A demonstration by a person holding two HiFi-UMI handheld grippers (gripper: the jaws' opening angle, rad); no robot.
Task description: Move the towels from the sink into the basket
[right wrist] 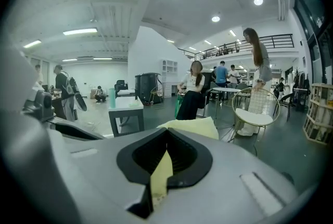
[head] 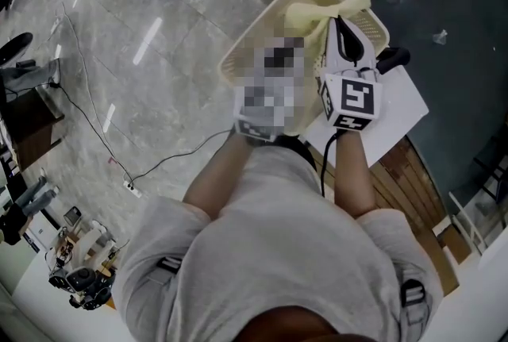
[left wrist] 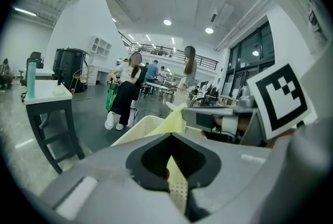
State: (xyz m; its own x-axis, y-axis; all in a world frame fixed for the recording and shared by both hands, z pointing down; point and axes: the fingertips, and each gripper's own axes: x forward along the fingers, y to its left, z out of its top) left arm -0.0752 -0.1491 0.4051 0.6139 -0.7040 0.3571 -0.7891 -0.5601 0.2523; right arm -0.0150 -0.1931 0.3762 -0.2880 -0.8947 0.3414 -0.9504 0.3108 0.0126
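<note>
Yellow towel (head: pixel 305 15) crosswise over basket (head: pixel 266 23)

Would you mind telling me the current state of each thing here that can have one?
left gripper: shut on the yellow towel.
right gripper: shut on the yellow towel.
yellow towel: held by both grippers, over the basket; not released.
basket: upright, open side up, with the towel across its opening.
</note>
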